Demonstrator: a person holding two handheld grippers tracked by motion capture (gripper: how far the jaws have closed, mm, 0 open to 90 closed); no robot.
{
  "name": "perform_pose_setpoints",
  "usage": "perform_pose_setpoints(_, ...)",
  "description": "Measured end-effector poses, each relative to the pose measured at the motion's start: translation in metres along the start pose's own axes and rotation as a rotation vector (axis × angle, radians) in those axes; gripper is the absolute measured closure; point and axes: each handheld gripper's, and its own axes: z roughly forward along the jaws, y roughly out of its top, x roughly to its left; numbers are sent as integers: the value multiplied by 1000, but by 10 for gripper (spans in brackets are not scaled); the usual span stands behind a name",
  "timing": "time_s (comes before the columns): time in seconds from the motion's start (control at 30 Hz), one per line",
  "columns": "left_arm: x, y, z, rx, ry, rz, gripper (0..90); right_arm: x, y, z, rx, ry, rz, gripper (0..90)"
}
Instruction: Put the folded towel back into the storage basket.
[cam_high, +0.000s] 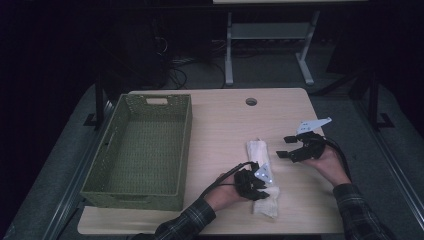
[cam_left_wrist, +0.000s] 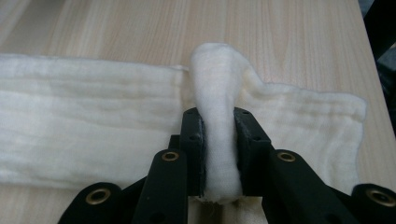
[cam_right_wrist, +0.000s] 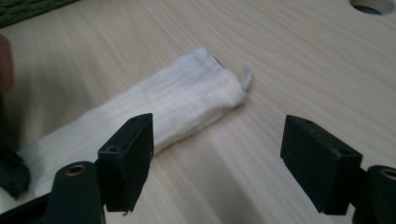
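On the light wooden table (cam_high: 220, 125), near the person's edge and to the right of the green basket (cam_high: 142, 150), lies a folded white cloth (cam_high: 261, 172), long and narrow, with one end pointing away from the person. At its near end the left gripper (cam_left_wrist: 218, 154) has pinched up a fold of the fabric: in the left gripper view the cloth rises as a soft ridge between the two black jaws, and the pads press on it from both sides, so this gripper is closed on the cloth. The rest of the cloth lies flat on the table to both sides of the ridge.

The right gripper (cam_right_wrist: 217, 158) has its jaws wide apart with nothing between them. In the right gripper view the far end of the cloth lies ahead and a little to the left of the jaws, near but not touching. In the high view this gripper (cam_high: 288, 146) hovers just beside the cloth's right edge.

I judge that the step in hand is the taking of the cloth, one end already secured. The next move probably calls for the right gripper to go to the far end, lower its jaws around the fabric and close, so that both hands can lift the cloth together, maybe toward the empty basket. The grip should take all layers, otherwise the fold may open.
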Motion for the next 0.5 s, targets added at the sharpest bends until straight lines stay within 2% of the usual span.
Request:
perform_pose_setpoints(0.03,0,0,0,-3,-4,-13,760,-2,9,6,5,28,-19,256)
perform_pose_setpoints(0.07,0,0,0,-3,-4,-13,760,-2,9,6,5,28,-19,256)
perform_pose_setpoints(0.1,0,0,0,-1,0,-9,760,-4,17,14,1,50,-42,264)
perform_pose_setpoints(0.17,0,0,0,-2,0,-10,760,-5,21,18,5,60,-49,266)
perform_pose_setpoints(0.3,2,-1,0,-7,-11,-9,761,-7,35,41,25,102,-95,276)
perform_pose_setpoints(0.33,3,-1,0,-9,-13,-11,761,-7,38,47,35,113,-106,275)
perform_pose_setpoints(0.37,2,-1,0,-6,-13,-15,763,-7,42,60,51,135,-137,274)
perform_pose_setpoints(0.4,2,-1,0,-6,-13,-15,763,-7,42,60,51,135,-137,274)
perform_pose_setpoints(0.47,2,0,0,-1,-7,-2,764,-10,45,76,87,150,-175,274)
perform_pose_setpoints(0.5,2,0,0,-2,-9,-4,764,-10,45,81,99,154,-175,275)
